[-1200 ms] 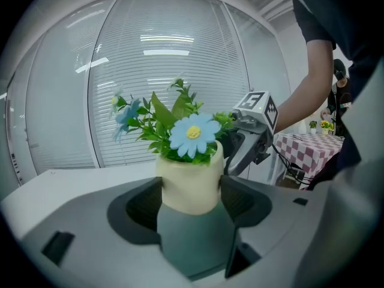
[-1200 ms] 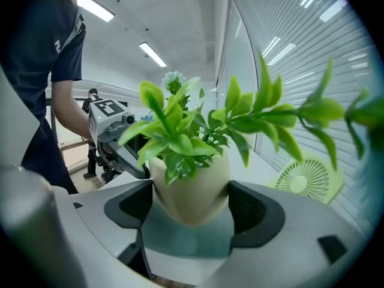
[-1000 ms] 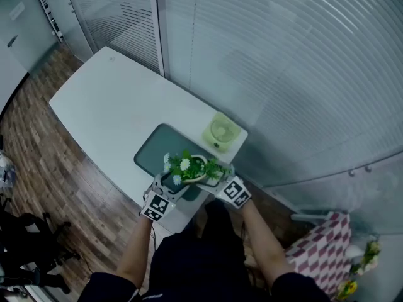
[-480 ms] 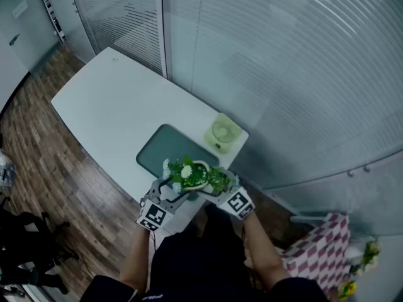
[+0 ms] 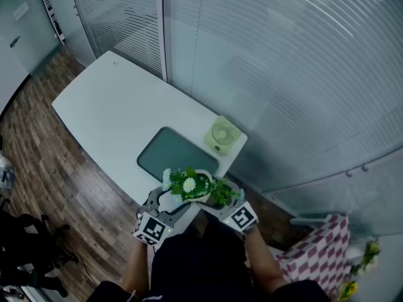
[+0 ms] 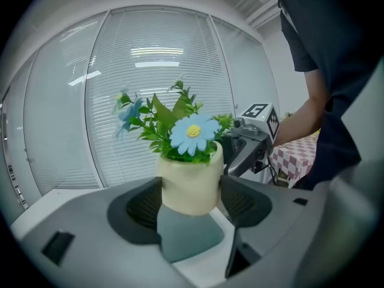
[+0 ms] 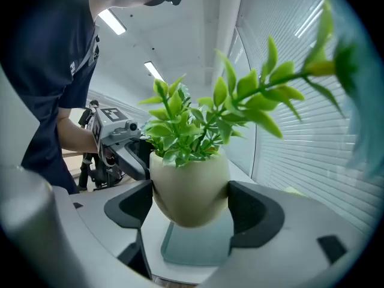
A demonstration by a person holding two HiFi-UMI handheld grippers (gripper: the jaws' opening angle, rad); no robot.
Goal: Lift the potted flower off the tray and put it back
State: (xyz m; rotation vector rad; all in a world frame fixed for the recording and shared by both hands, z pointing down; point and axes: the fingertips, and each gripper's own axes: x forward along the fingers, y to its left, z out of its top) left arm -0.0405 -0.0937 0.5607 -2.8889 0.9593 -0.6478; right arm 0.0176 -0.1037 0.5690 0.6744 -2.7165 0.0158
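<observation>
While the left gripper presses its jaws on one side of the cream pot, the potted flower hangs above the grey tray by the table's near edge. The right gripper pinches the other side, and leaves hide the pot's base from overhead.

White table bears dark tray, pale green item.

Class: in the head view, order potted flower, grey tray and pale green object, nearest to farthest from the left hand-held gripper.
1. Potted flower: clamped in the left hand-held gripper.
2. Grey tray: on the table, just ahead.
3. Pale green object: beyond the tray, at the table's right edge.
</observation>
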